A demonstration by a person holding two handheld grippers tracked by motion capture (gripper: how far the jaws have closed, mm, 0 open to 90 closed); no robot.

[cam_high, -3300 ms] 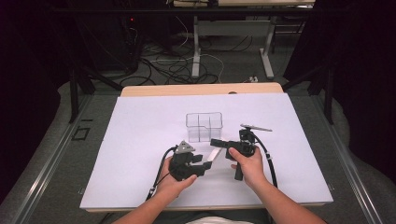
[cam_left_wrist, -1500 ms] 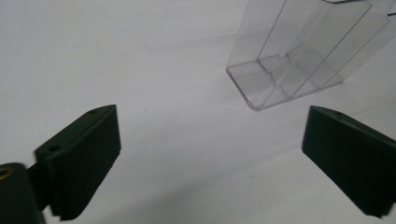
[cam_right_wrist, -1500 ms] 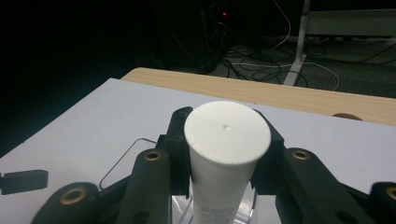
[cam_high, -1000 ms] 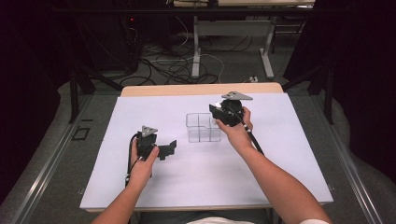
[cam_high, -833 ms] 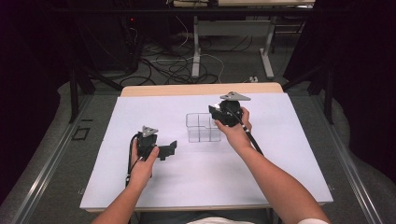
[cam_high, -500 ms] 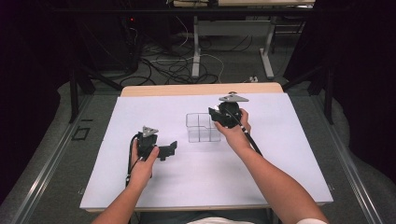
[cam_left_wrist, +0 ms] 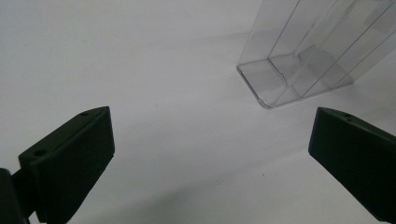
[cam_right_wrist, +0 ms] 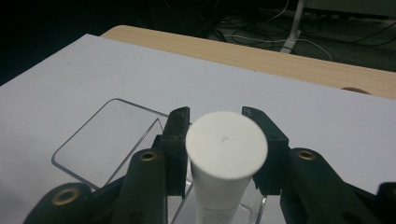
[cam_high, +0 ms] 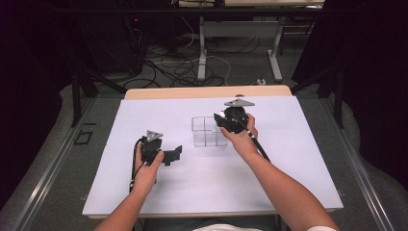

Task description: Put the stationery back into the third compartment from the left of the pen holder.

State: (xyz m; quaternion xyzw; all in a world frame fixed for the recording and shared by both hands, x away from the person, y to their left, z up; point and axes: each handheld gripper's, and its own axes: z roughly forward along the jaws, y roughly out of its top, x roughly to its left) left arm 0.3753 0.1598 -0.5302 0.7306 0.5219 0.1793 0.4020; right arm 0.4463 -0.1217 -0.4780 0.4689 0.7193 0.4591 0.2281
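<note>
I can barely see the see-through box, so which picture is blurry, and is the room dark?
In the left gripper view the clear box is sharp, while the close black jaws look soft. In the right gripper view the white tube is clear at its cap, the floor behind dim. In the high view the white table is bright, its surroundings very dark.

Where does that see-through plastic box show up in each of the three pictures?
High view: the clear box stands mid-table on the white sheet, just left of the right claw.
Left gripper view: upper right, beyond the open jaws.
Right gripper view: low centre, under the white tube that the right claw grips.
Shared landmark: the white sheet under the box.
</note>
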